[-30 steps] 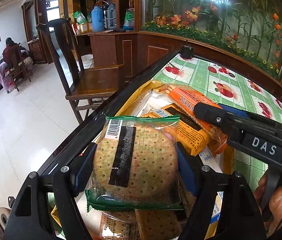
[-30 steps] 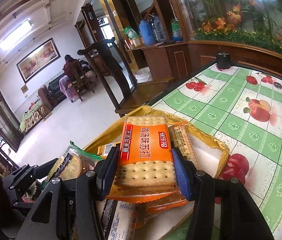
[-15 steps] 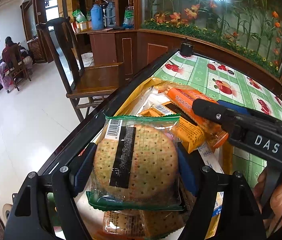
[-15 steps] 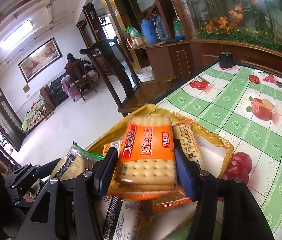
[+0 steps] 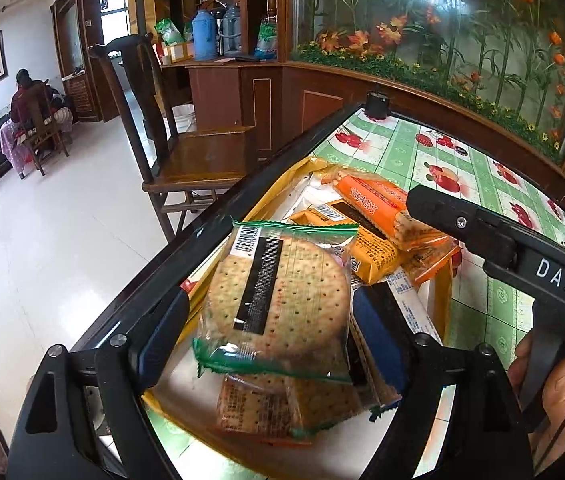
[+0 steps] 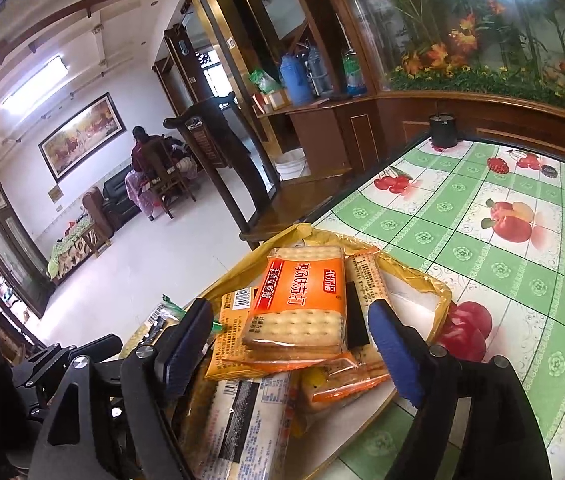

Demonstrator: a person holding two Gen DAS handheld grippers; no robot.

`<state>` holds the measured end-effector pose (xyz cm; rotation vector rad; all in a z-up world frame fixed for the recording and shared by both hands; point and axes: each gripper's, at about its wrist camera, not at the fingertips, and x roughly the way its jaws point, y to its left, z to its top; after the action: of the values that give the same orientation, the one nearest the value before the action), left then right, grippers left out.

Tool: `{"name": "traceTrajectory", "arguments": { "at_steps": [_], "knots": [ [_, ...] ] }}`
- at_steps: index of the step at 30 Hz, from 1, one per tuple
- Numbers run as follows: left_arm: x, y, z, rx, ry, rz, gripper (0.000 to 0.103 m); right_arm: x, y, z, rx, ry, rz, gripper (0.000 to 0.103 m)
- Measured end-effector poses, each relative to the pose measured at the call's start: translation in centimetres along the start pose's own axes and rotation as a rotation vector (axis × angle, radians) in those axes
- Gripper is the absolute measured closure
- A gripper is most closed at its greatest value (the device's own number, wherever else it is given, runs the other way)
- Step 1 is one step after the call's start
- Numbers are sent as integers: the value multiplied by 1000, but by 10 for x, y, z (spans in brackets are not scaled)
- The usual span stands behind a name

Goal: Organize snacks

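Now the orange cracker packet [image 6: 300, 300] lies flat atop the snack heap inside the yellow tray [image 6: 440, 294] on the fruit-print tablecloth [image 6: 522, 264], set there to join the rest. Around it the right gripper [image 6: 286, 328] has just been opening, pads clear of its sides. Likewise the left gripper [image 5: 270, 322] has been widening around the round biscuit pack [image 5: 278, 286], which lies loose on the packets near the tray's table-edge side.

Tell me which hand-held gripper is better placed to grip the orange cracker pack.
Right. The right hand-held gripper, jaws just opened, straddles the orange cracker pack; the left hand-held gripper, likewise just opened, straddles the round cracker pack.
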<state>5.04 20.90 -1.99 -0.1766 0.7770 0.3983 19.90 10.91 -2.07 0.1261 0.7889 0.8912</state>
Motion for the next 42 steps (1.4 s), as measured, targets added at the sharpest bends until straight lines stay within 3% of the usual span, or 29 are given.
{"name": "traceTrajectory", "arguments": {
  "at_steps": [18,32,42],
  "knots": [
    [-45,0,-7,21,-123,3,18,-49,19,-14,-32,-69,16,16],
    [-84,-11,-21,73,-190,29,18,-116,47,-50,-165,-160,41,3],
    [-116,-5,-37,73,-238,28,18,-139,19,-77,-109,-189,39,2]
  ]
}}
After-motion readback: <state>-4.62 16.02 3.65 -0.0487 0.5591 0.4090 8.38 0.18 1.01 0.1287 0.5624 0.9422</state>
